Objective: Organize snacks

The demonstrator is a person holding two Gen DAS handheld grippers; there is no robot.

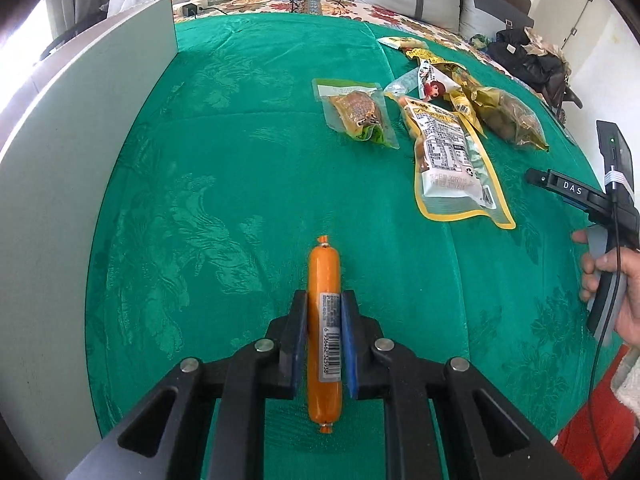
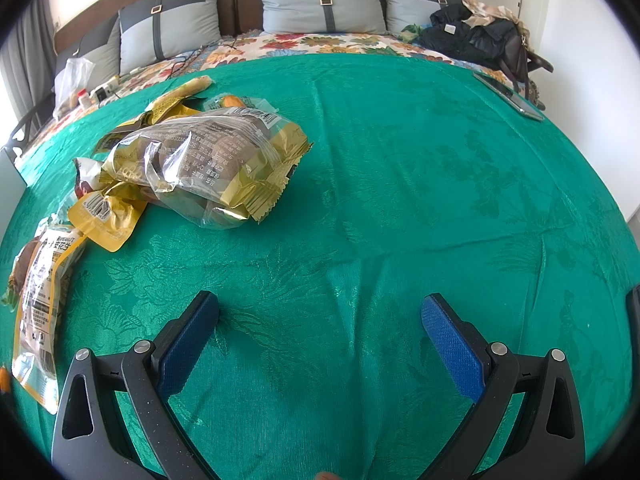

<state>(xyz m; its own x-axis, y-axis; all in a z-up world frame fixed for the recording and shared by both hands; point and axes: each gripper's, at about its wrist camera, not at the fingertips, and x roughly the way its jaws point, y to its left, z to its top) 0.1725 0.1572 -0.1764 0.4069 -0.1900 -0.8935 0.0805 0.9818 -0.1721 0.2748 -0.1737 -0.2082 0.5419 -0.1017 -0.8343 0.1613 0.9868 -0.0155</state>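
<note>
Sausage stick (image 1: 325, 334), orange with a barcode label, sits clamped between the blue pads (image 1: 299, 344) of the left tool (image 1: 324, 336); both pads press its sides at mid-length, ends sticking out fore and aft. It is over the green cloth (image 1: 240, 184), near the front edge; whether it touches the cloth cannot be told.

Left of it: a pale upright board (image 1: 80, 152) stands along the cloth's left border.

Centre, farther back: a small clear packet with brown contents (image 1: 356, 114), lying flat, apart from the rest. Just right of it, a larger yellow-edged pouch with a white printed label (image 1: 452, 160).

Behind and right of that pouch: a loose pile of snack wrappers, including a clear-and-gold bag of brown round pieces (image 2: 216, 160).

Far right: the right tool (image 2: 320, 320), held in a hand (image 1: 612, 276), jaws spread wide, nothing between them, over bare cloth.

Background: bed with floral cover (image 2: 320, 42), grey pillows (image 2: 320, 0), dark clothing heap (image 2: 472, 36).
</note>
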